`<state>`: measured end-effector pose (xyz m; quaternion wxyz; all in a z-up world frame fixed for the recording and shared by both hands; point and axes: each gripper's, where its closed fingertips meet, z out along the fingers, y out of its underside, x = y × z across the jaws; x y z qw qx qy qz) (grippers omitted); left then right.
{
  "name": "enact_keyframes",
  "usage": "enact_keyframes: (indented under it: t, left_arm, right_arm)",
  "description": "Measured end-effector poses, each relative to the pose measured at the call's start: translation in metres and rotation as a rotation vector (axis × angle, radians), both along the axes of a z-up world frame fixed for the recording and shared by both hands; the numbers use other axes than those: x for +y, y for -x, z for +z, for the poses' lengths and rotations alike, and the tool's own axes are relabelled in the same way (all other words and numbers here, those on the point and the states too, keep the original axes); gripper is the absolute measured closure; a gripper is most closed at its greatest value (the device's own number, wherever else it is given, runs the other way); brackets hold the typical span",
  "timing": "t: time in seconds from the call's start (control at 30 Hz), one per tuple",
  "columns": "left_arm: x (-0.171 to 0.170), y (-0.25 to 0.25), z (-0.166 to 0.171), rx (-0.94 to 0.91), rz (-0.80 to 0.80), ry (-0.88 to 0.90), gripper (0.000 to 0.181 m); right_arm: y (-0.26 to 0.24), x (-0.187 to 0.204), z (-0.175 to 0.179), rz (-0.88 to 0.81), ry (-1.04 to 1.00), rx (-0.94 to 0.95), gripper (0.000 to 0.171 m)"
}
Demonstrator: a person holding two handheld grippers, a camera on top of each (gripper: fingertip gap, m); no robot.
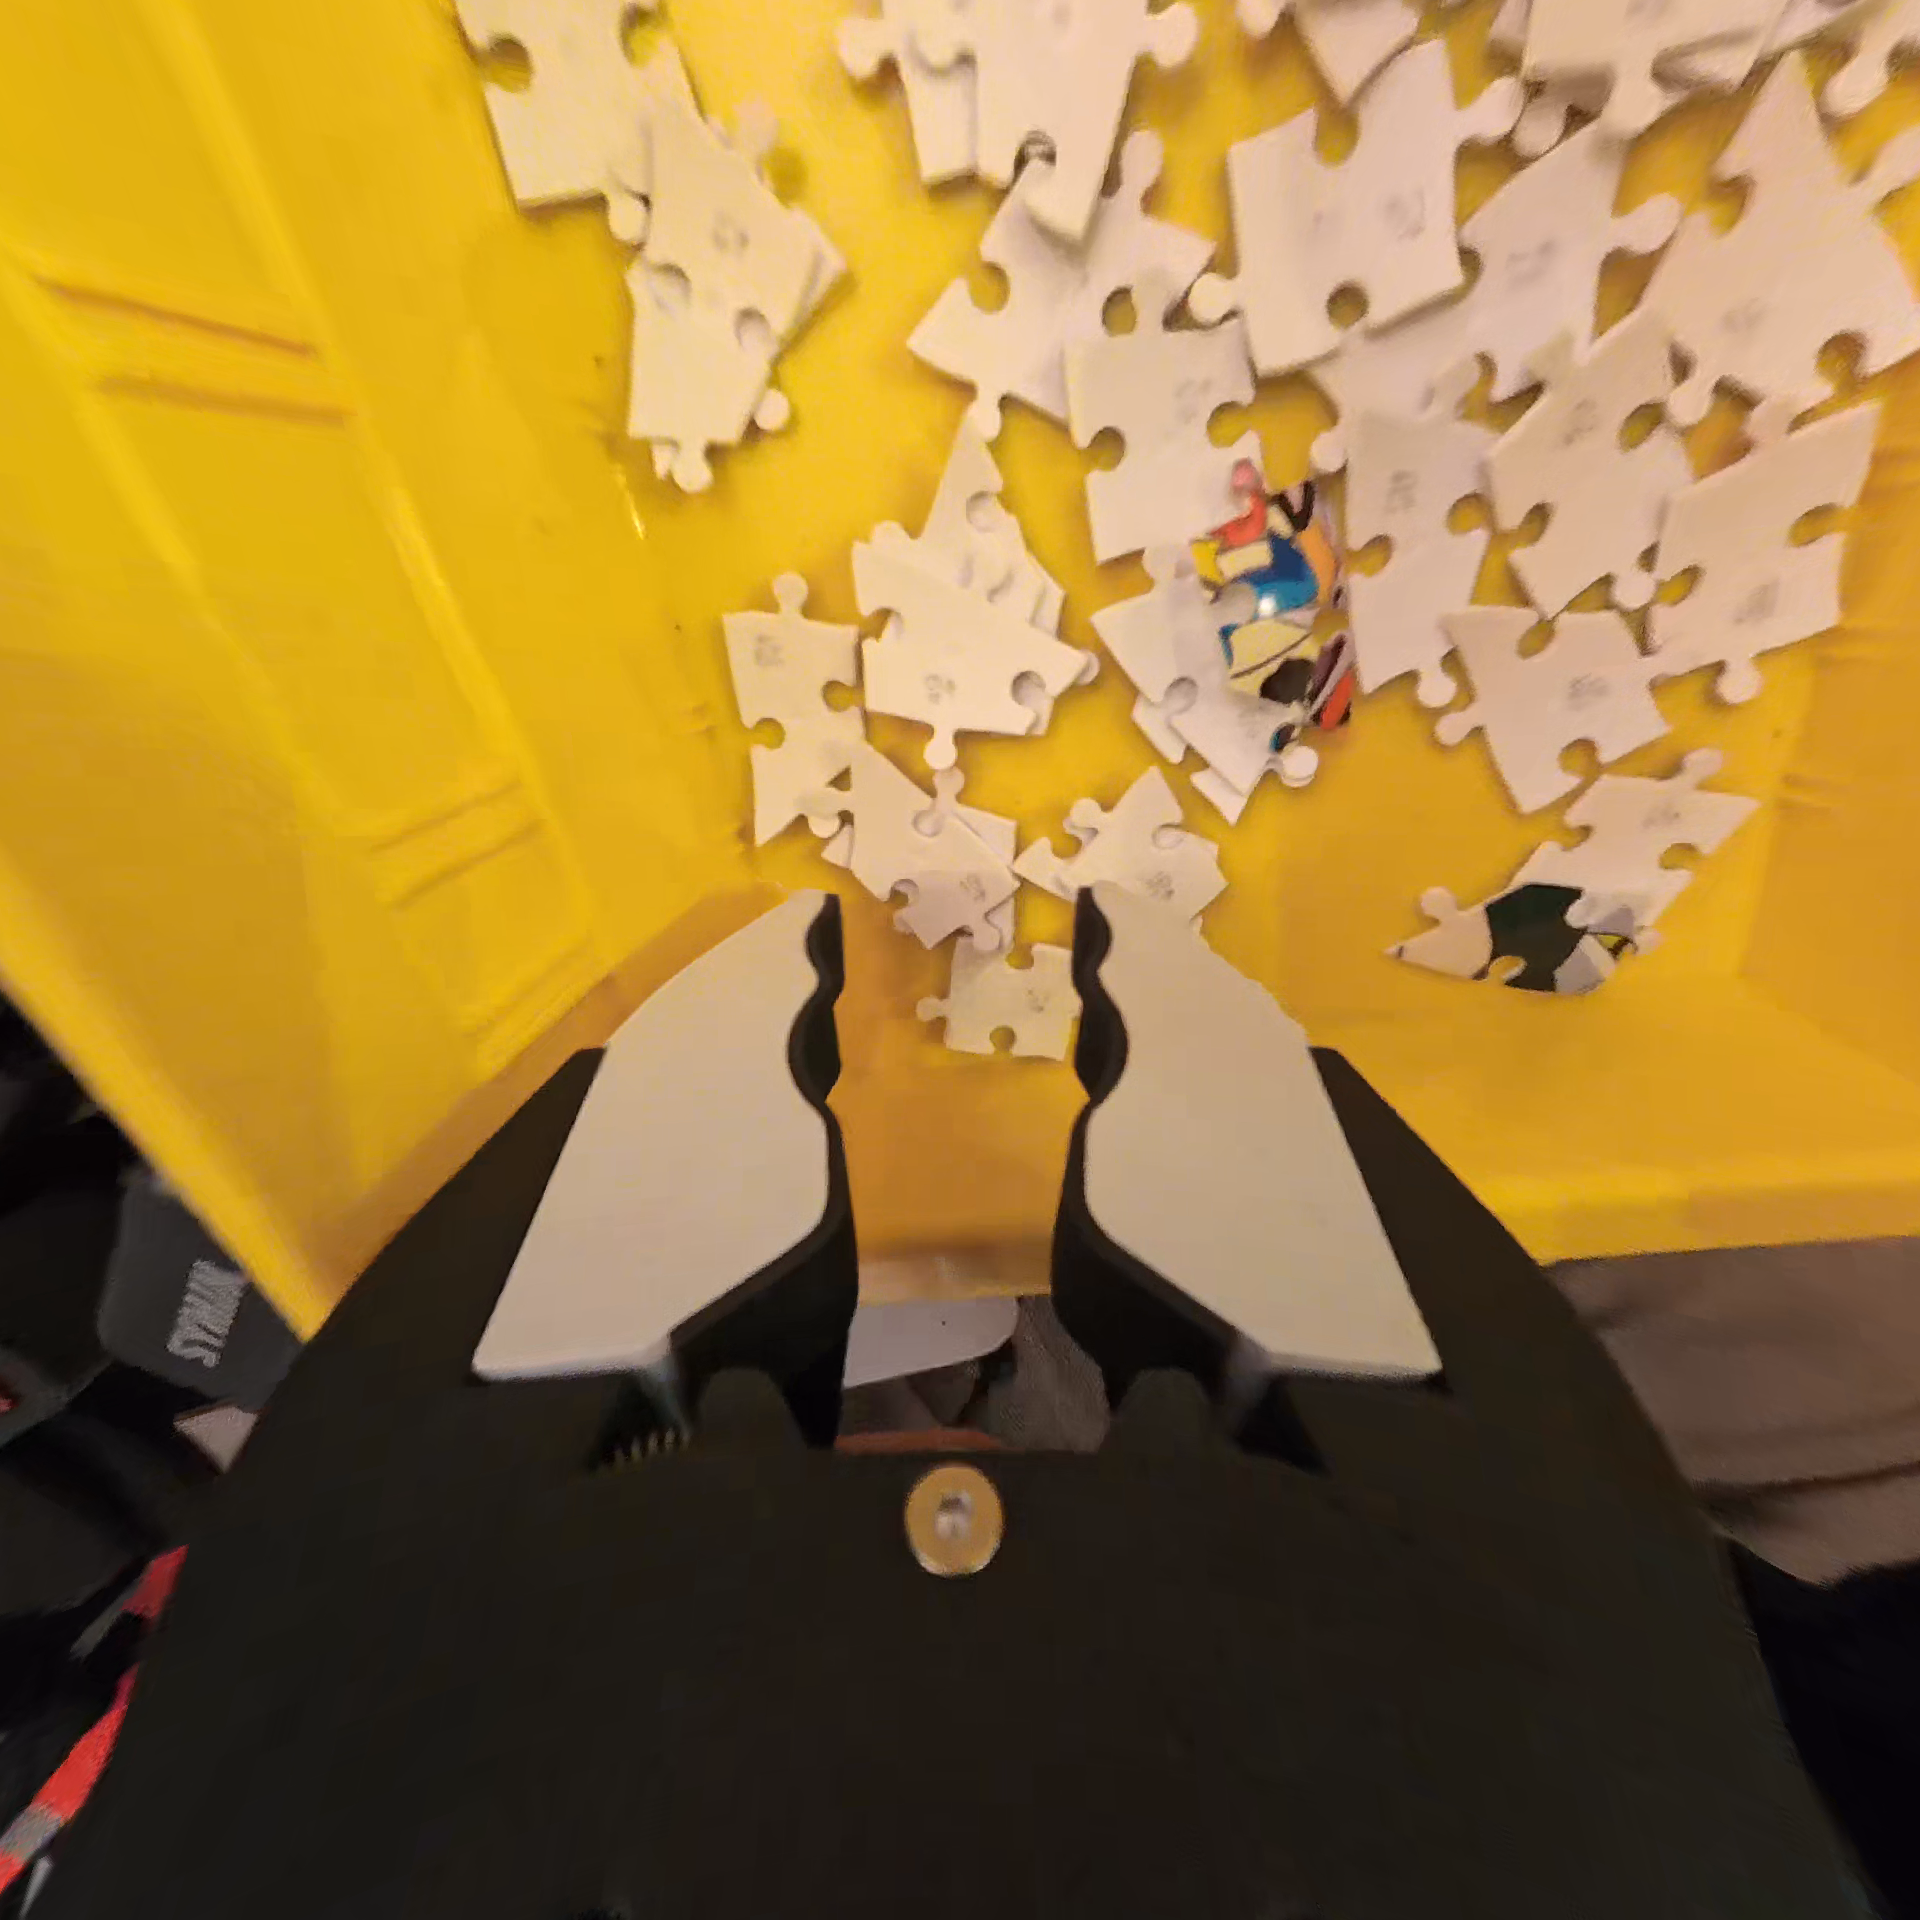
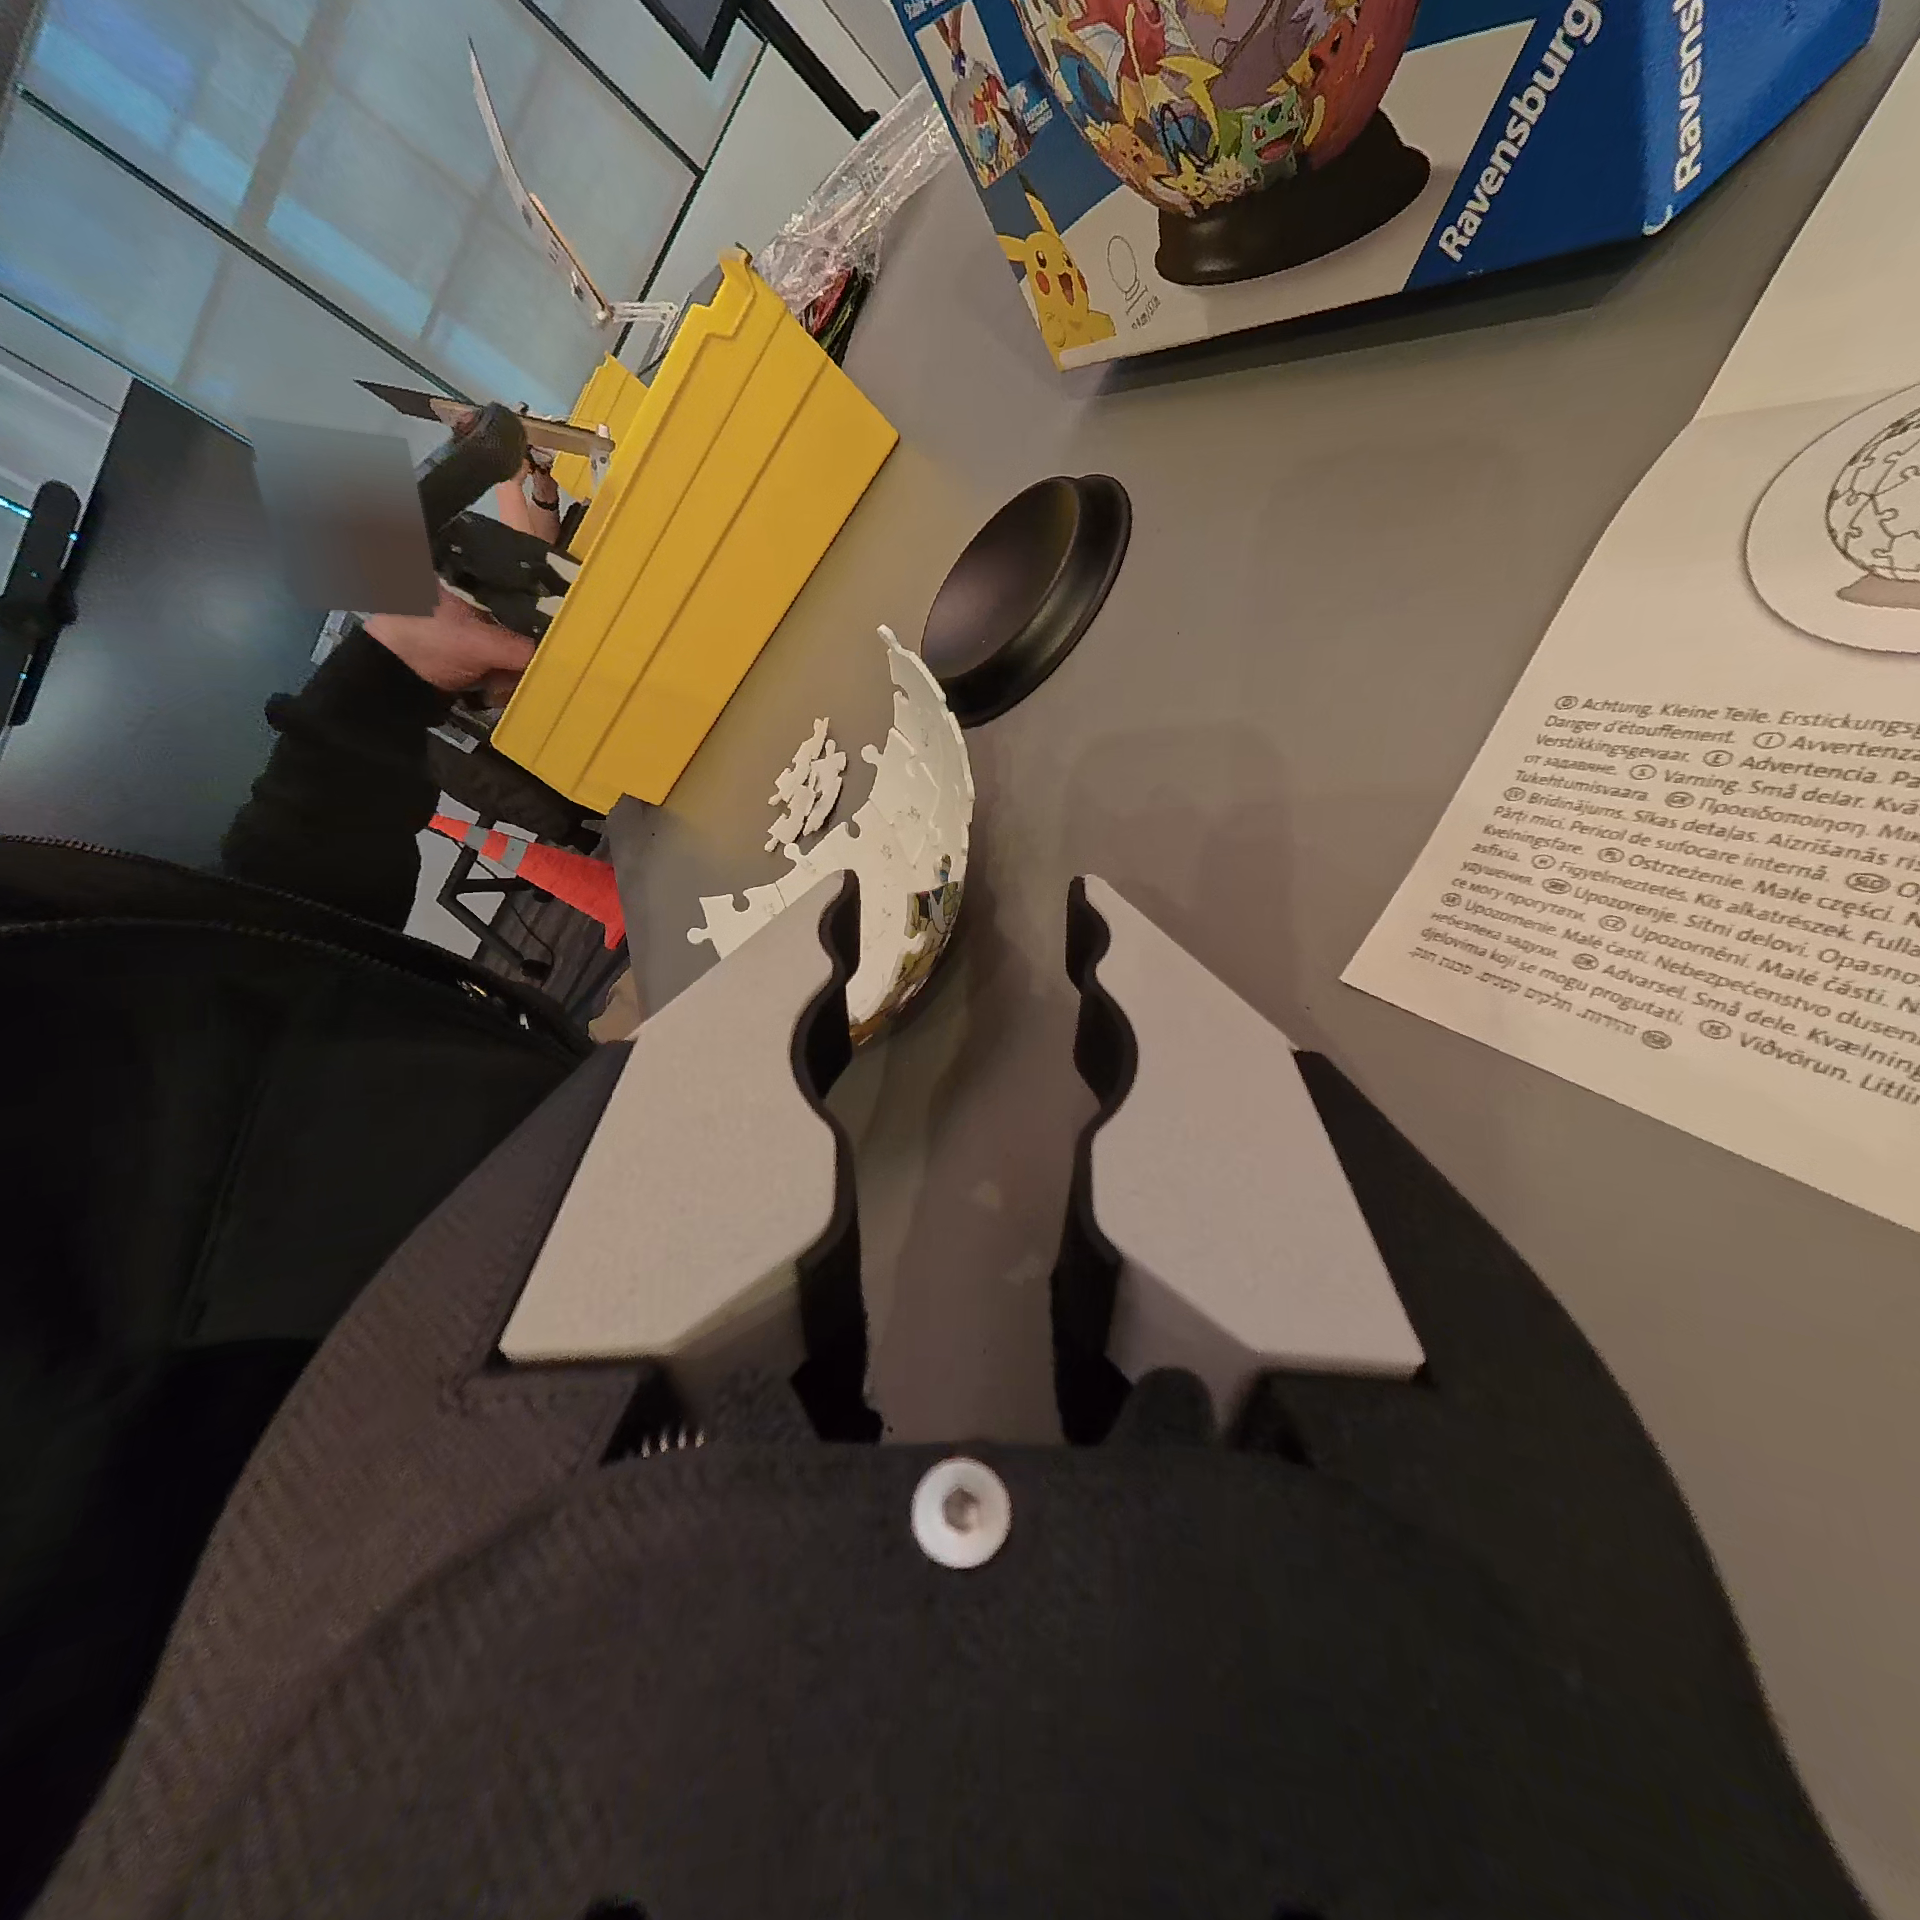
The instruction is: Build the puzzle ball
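In the left wrist view, my left gripper is open and empty, reaching over the near rim into a yellow bin. Many white puzzle pieces lie face down in it; one small piece lies between my fingertips. A few pieces show coloured print. In the right wrist view, my right gripper is open and empty above the grey table. The partly built puzzle ball, a curved white shell, rests just ahead of its left finger. The yellow bin stands beyond it.
A black ball stand sits behind the shell. The blue puzzle box stands at the back right. A printed instruction sheet lies at the right. A person's hand and the other gripper are at the bin's far side. Some 55 cm of space lies between my two pairs of fingers.
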<state>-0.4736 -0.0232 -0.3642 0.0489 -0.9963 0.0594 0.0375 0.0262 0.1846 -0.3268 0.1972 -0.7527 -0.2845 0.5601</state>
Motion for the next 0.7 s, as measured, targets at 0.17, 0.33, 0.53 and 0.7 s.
enact_keyframes:
  t: [0.17, 0.33, 0.53, 0.7]
  left_arm:
    - [0.005, -0.003, -0.01, -0.027, -0.03, 0.11, 0.126]
    - [0.004, -0.006, -0.012, -0.11, -0.058, 0.196, 0.142]
    - [0.008, -0.017, -0.012, -0.162, -0.102, 0.158, 0.168]
    - [0.007, -0.021, -0.01, -0.164, -0.142, 0.104, 0.17]
  right_arm:
    - [0.0, 0.0, 0.002, 0.005, 0.004, 0.014, 0.132]
    - [0.0, -0.002, 0.003, 0.014, 0.005, 0.026, 0.132]
    - [0.0, -0.003, 0.005, 0.023, 0.008, 0.034, 0.132]
    - [-0.001, -0.003, 0.005, 0.024, 0.009, 0.04, 0.132]
